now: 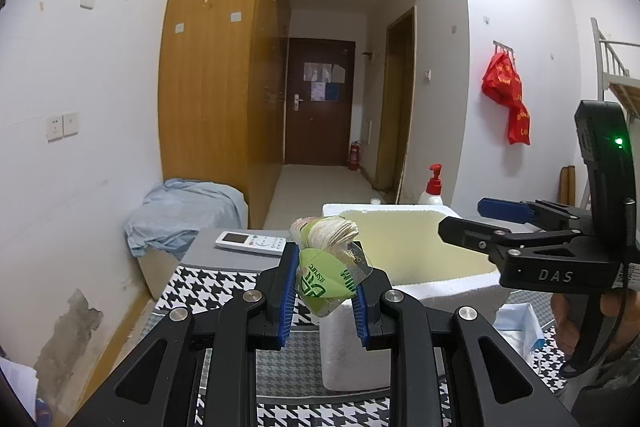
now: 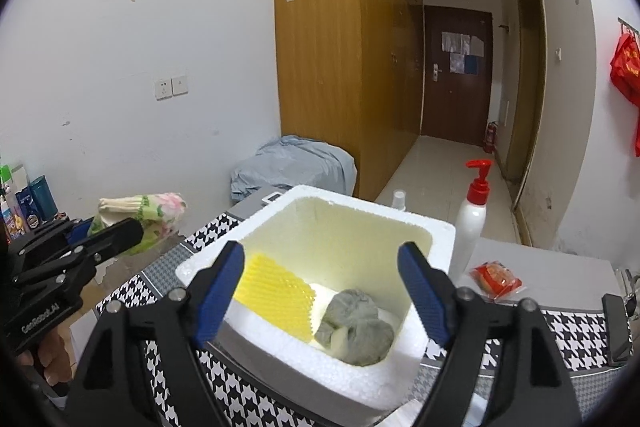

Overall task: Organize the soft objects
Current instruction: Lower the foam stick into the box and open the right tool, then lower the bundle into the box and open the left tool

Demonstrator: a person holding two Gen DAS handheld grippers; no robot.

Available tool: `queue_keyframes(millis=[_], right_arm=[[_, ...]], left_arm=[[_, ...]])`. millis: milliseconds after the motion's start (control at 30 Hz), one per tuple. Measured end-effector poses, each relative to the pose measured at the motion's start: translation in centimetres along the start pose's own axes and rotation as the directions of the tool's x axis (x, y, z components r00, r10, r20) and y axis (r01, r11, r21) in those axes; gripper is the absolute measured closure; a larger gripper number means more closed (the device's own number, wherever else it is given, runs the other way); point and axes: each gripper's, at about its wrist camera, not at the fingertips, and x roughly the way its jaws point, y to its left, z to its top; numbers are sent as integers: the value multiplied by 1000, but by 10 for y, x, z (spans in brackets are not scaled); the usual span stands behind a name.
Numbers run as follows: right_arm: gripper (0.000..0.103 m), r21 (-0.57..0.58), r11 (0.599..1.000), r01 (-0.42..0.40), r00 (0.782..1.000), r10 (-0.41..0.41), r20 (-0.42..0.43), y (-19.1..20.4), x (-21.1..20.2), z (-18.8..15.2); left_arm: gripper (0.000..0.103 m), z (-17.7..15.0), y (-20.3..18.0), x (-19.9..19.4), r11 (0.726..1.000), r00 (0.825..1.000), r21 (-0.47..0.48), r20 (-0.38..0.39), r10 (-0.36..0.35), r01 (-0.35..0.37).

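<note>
My left gripper (image 1: 325,277) is shut on a green-labelled plastic pack of folded floral cloth (image 1: 326,255), held in the air left of the white foam box (image 1: 440,287). The right wrist view shows the same left gripper (image 2: 114,227) and pack (image 2: 156,211) at the left. My right gripper (image 2: 320,255) stands open over the foam box (image 2: 304,359) with nothing between its fingers. In the box lie a yellow spiky pad (image 2: 276,295) and a grey cloth bundle (image 2: 354,327). From the left wrist view, the right gripper (image 1: 466,221) hovers above the box's right side.
The box stands on a houndstooth tablecloth (image 1: 208,287). A red-capped pump bottle (image 2: 474,223) and a red snack packet (image 2: 496,279) are to its right. A white remote (image 1: 250,243) lies behind the pack. A blue-cloth-covered box (image 1: 180,215) sits by the wardrobe; toiletries (image 2: 24,203) stand far left.
</note>
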Motion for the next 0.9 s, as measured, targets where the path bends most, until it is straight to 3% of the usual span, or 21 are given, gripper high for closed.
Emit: queue_keyframes(millis=[633, 833, 900], right_arm=[[20, 26, 999, 27, 1000, -27, 4, -14, -18, -6], [8, 42, 998, 51, 999, -52, 10, -27, -27, -9], [0, 39, 997, 60, 998, -61, 17, -30, -31, -11]], left_arm=[[77, 3, -5, 9, 1000, 1000, 6, -10, -27, 27], [77, 8, -12, 15, 999, 999, 15, -9, -46, 46], [77, 9, -15, 17, 998, 999, 19, -9, -53, 53]])
